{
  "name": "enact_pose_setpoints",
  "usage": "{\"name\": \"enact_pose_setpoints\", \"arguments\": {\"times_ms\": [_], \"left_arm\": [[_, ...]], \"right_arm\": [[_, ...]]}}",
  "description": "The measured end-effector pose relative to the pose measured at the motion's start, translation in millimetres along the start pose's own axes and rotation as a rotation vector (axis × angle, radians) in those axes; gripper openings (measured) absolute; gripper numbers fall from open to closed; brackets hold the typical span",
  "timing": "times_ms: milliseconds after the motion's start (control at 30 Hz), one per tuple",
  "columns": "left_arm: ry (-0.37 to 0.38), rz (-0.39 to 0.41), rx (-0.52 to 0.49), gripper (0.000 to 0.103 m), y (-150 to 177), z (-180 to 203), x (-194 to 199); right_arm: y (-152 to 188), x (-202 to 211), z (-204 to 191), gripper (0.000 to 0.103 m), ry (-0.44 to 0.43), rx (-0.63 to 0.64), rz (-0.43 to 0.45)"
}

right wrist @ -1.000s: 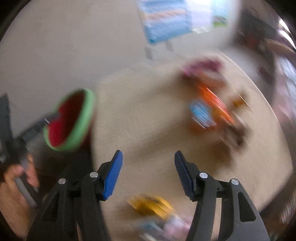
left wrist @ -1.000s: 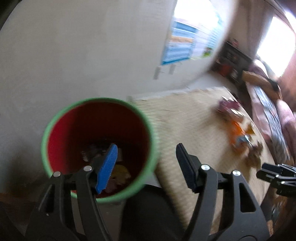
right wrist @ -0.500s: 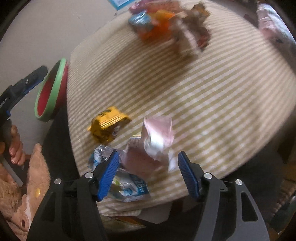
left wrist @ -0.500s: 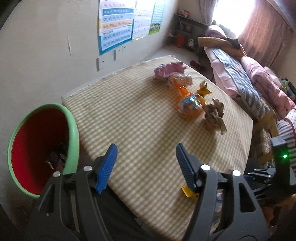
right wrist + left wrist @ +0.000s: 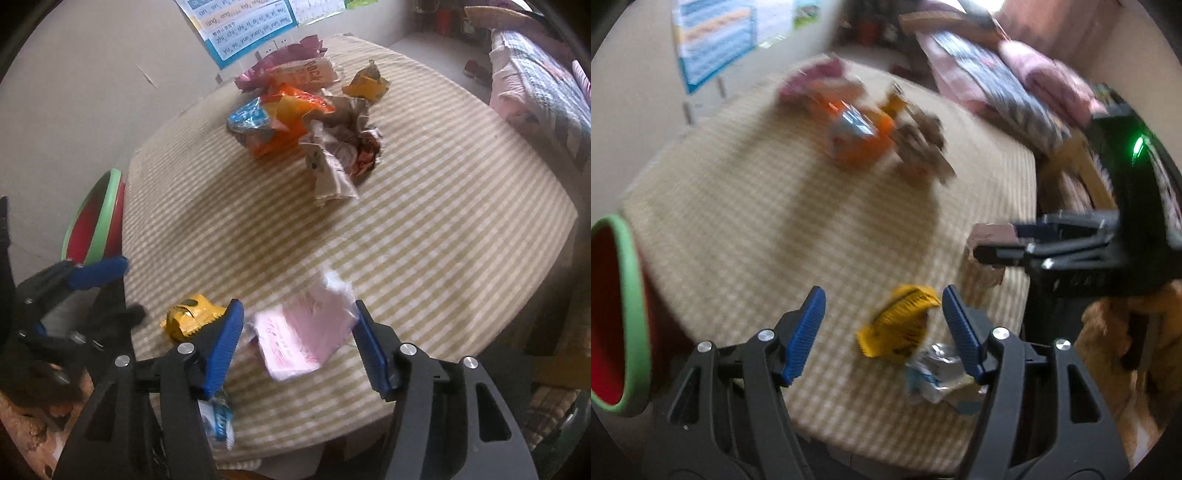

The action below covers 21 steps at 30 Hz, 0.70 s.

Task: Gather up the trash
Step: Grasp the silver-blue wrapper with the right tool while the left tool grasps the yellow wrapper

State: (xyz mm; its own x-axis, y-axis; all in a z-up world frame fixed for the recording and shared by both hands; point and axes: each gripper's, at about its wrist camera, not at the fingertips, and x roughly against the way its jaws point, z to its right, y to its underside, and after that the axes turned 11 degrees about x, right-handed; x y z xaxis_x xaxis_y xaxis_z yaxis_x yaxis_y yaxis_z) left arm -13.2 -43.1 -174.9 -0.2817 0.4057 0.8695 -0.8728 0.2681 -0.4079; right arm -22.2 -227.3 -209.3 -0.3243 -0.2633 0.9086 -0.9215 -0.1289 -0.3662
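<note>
Left wrist view: the checked tabletop [image 5: 775,221] lies bare at its centre, the red bin [image 5: 613,314] beyond its left edge. The left gripper [image 5: 882,328] stands apart over a yellow wrapper [image 5: 899,325]; half a second ago that wrapper sat hidden behind the right finger.

Right wrist view: the right gripper [image 5: 297,341], jaws opening, brackets a pink paper [image 5: 303,332] near the table's front edge without pressing it.

Left tool [image 5: 882,332] swung off the red bin [image 5: 613,317], now over yellow wrapper [image 5: 897,325] (bin at its far left). Right tool [image 5: 295,343] now brackets pink paper [image 5: 306,332], jaws opening.
</note>
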Motion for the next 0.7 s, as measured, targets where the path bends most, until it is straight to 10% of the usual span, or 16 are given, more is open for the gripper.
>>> {"name": "enact_pose_setpoints", "arguments": {"times_ms": [100,267,633,700], "left_arm": [[0.013,-0.076,-0.035,0.062,2.2,8.0,-22.3],[-0.007,-0.138,-0.021,0.026,3.4,5.7,-42.4],[-0.066,-0.068,0.093,0.021,-3.9,-21.0,-29.1],[-0.066,-0.060,0.094,0.026,-5.4,-22.9,-25.7]], "right_arm": [[11.0,8.4,8.3,0.058,-0.005,-0.021,-0.008],[28.5,15.3,2.2,0.059,-0.068,-0.029,-0.022],[37.5,-23.7,-69.3,0.058,-0.235,0.174,-0.215],[40.5,-29.1,-72.8,0.032,-0.222,0.190,-0.244]]}}
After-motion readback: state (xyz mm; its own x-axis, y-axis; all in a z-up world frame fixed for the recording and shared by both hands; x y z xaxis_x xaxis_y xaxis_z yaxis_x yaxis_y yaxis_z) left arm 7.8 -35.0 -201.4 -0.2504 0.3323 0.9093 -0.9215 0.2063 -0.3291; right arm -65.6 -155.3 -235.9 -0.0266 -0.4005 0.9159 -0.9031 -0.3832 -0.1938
